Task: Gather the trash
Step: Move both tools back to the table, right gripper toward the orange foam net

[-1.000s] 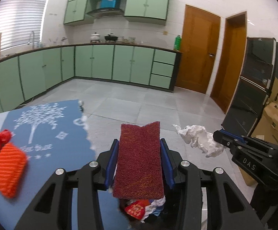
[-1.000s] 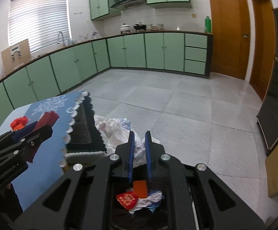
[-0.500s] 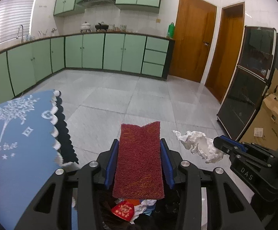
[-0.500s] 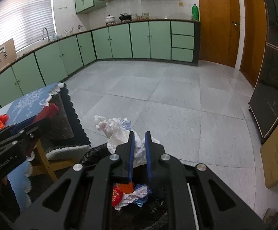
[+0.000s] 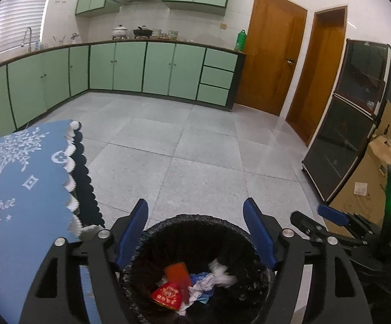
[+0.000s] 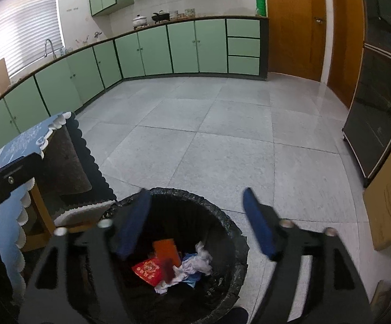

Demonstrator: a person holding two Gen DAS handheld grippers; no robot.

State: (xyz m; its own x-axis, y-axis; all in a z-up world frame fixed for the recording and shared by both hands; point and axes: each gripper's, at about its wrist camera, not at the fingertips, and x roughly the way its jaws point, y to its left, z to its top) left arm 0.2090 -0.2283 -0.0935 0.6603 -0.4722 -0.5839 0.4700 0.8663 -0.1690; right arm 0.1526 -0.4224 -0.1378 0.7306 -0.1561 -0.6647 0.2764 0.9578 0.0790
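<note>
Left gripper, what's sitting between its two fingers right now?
Nothing is held. In the left wrist view the opening left gripper frames only the trash bin below.

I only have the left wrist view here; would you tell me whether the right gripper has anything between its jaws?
Observer: No. The right gripper has nothing between its jaws, which are opening above the trash bin.
Operator: Thank you. Is anything standing close to the bin on the table side?
Observer: Yes, a wooden table leg stands under the blue tablecloth, just beside the bin.
Operator: Does the bin's whole rim show for you?
Observer: Its far and right rim show, on the tiled floor; the near side is cut off.
</note>
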